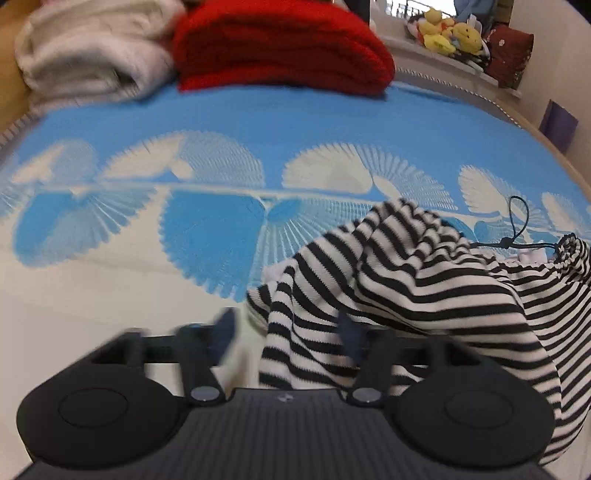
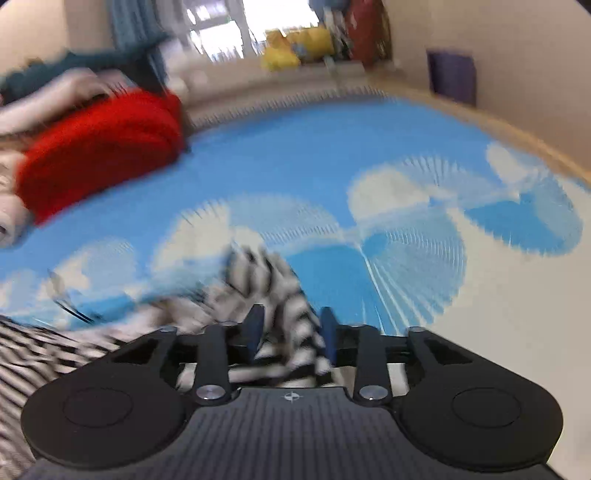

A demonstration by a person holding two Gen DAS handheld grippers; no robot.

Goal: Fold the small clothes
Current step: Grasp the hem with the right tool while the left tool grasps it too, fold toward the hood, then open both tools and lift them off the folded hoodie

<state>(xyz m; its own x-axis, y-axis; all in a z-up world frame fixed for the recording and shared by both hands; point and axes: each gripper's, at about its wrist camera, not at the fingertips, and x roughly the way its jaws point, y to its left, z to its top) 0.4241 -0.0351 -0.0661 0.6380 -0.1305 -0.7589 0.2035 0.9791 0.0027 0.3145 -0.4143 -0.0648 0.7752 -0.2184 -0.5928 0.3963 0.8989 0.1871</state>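
Your left gripper (image 1: 288, 332) is low over the bed cover (image 1: 295, 122), and its two blue fingers (image 1: 225, 332) stand wide apart. The striped garment (image 1: 424, 288), black and white, hangs in a bunch between them and falls over the right finger, so you cannot tell from this view if the fingers really press the cloth. The garment has a gathered elastic edge with a dark drawstring (image 1: 517, 225) that makes a loop above the cover. Your right gripper (image 2: 291, 332) has its blue fingers (image 2: 255, 328) closer together, and a fold of the same striped garment (image 2: 280, 314) passes between them; the picture is blurred, so whether they clamp it is unclear. The rest of the cloth spreads to the left of that gripper, over the blue and white cover. At the far side of the bed there is a folded red knit (image 1: 280, 48), and beside it a pale folded blanket (image 1: 92, 55). Yellow plush toys (image 1: 450, 33) sit on the ledge behind.
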